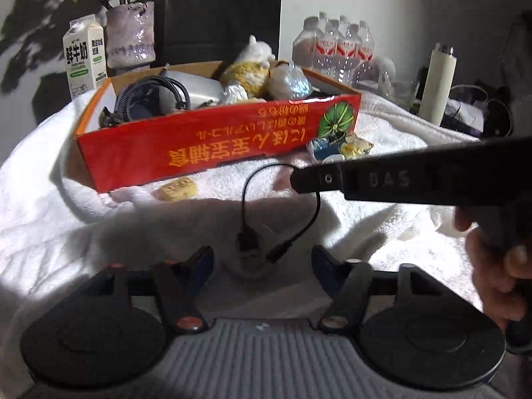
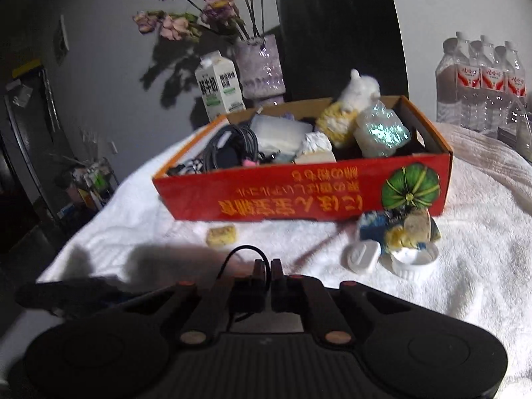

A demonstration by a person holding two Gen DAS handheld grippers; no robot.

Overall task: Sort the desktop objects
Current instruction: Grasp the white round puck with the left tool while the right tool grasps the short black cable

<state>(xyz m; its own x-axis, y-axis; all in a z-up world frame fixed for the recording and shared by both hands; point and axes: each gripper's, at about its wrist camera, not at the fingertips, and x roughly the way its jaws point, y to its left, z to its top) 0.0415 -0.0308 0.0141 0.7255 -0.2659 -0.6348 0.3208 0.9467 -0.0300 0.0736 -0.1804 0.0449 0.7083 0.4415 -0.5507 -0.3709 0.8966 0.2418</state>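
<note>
A short black cable (image 1: 282, 206) hangs in a loop over the white towel (image 1: 66, 226). My right gripper (image 1: 294, 179) is shut on the cable's upper part; in its own view (image 2: 267, 266) the cable (image 2: 241, 251) loops out to the left of the closed fingers. My left gripper (image 1: 262, 259) is open, its jaws on either side of the cable's two dangling plugs. The red cardboard box (image 1: 216, 146) stands behind, holding cables, a plush toy and wrapped items; it shows in the right wrist view (image 2: 299, 196) too.
A yellow block (image 1: 174, 190) lies in front of the box. Snack packets and white lids (image 2: 392, 242) lie by its right corner. A milk carton (image 1: 84, 55), a flower vase (image 1: 131, 33), water bottles (image 1: 335, 50) and a white flask (image 1: 437, 83) stand behind.
</note>
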